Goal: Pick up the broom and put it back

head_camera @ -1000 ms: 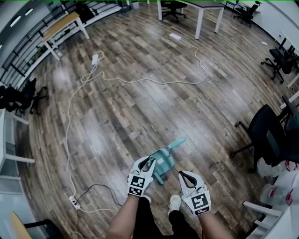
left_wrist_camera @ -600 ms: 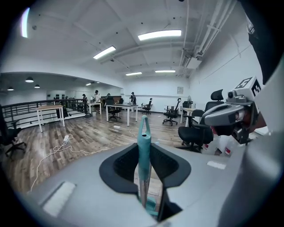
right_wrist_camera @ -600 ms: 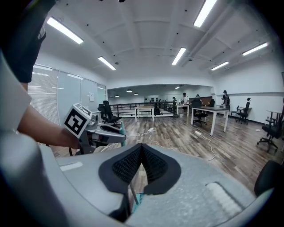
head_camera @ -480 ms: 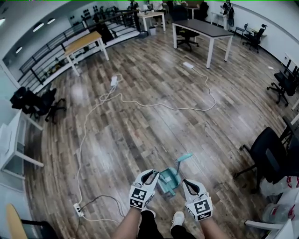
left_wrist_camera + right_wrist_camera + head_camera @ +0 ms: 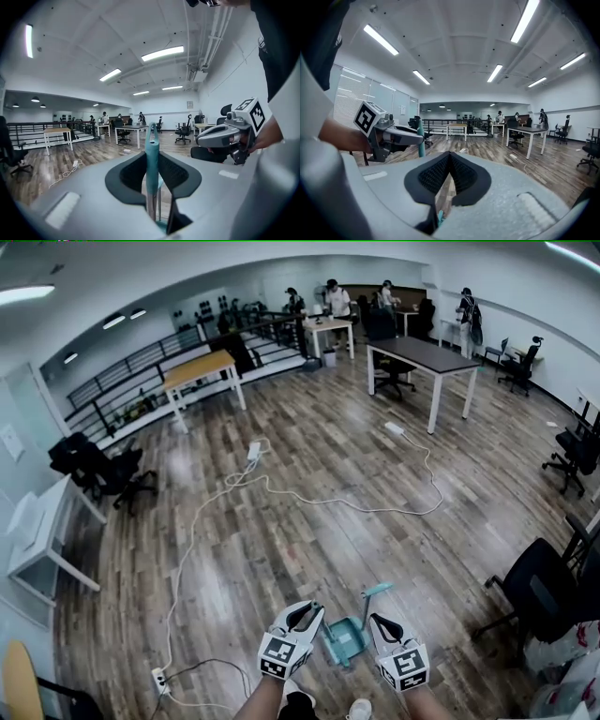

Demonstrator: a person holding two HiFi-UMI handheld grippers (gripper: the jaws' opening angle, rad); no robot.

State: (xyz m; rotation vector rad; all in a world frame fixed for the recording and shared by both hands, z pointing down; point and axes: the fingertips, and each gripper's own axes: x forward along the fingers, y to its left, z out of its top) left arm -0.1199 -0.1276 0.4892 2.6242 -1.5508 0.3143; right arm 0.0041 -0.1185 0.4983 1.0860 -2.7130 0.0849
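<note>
Wood-plank floor (image 5: 328,427), white cable (image 5: 347,507) across; desks (image 5: 420,351), chairs (image 5: 536,589) around.

Bright ceiling strips (image 5: 162,53) light my room evenly, glare sheens the wood floor (image 5: 187,457), fisheye bends every edge, and my near jaws look soft, perhaps slightly out of focus

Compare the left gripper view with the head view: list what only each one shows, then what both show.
Only the left gripper view: a close look at the left hand-held gripper's jaws closed on the teal broom handle.
Only the head view: that gripper's marker cube, a shoe and the power strip near the feet.
Both: the right hand-held gripper, the white cable on the floor, the dark table and distant people.
</note>
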